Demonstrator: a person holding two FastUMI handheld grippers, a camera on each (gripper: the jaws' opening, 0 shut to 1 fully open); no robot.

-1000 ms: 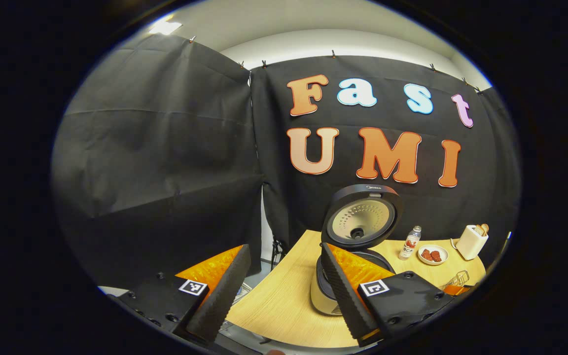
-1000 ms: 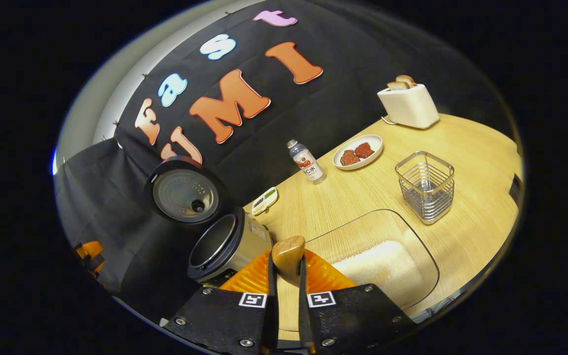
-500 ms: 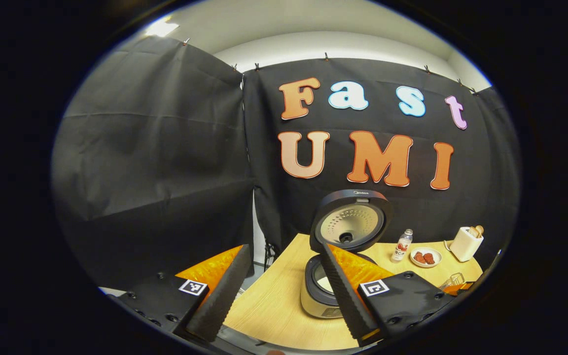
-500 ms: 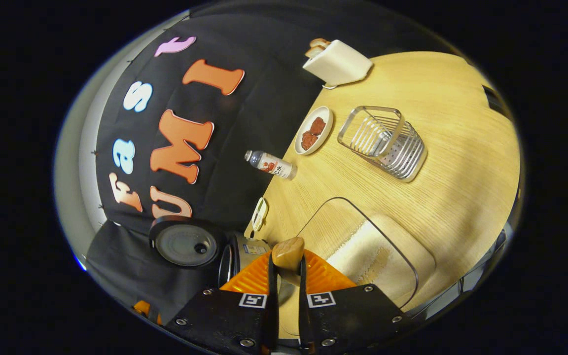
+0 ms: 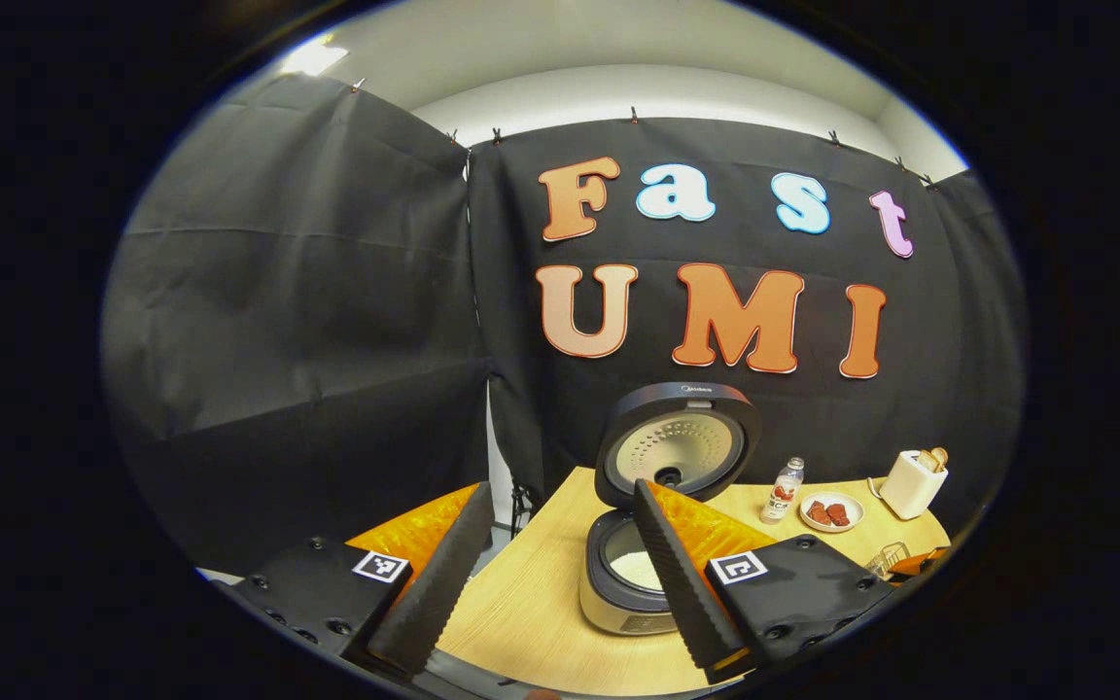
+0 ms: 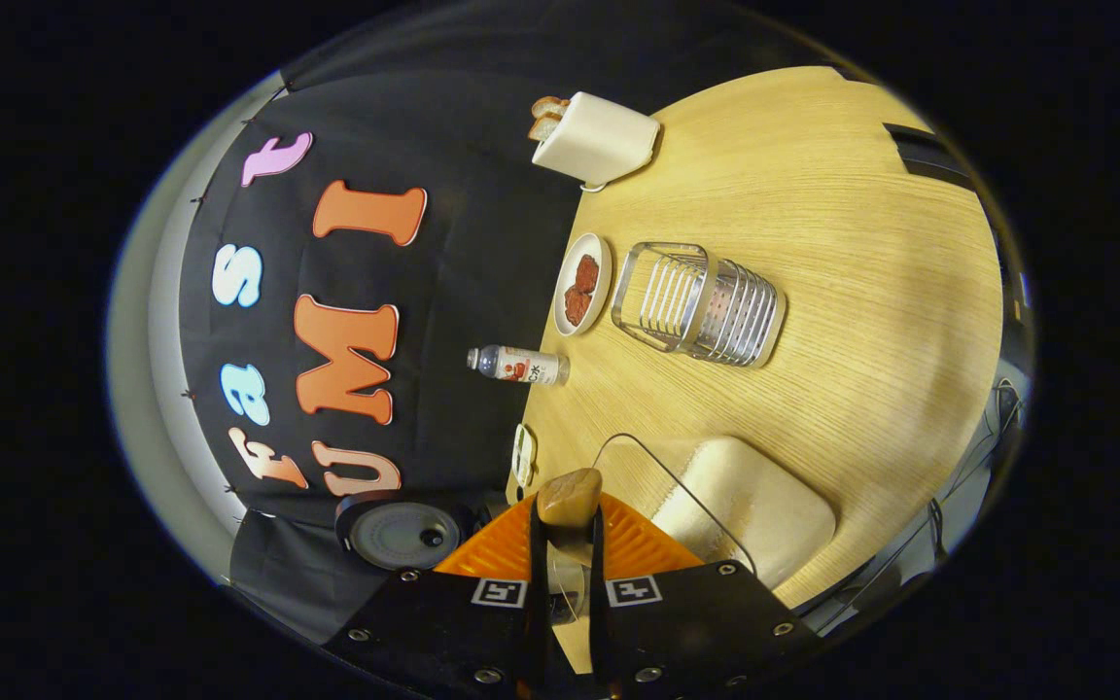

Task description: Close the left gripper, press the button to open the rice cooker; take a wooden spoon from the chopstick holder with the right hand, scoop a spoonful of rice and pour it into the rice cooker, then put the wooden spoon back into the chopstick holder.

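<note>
Holding the wooden spoon [image 6: 569,497] between both fingers, right claw [image 6: 568,583] noted well rolled over, counter [image 6: 813,292] running up the right gripper view. Left claw [image 5: 560,574] noted spread wide, gripping nothing, raised at the counter's near edge. Rice cooker [image 5: 633,574] found at the left end with lid [image 5: 679,442] upright and white rice visible in the pot. Wire chopstick holder [image 6: 701,303] found mid-counter, just beside a plate [image 6: 581,284]; bottle [image 6: 518,365] and toaster [image 6: 596,141] further along. Clear rice tray [image 6: 745,501] found near the spoon.
</note>
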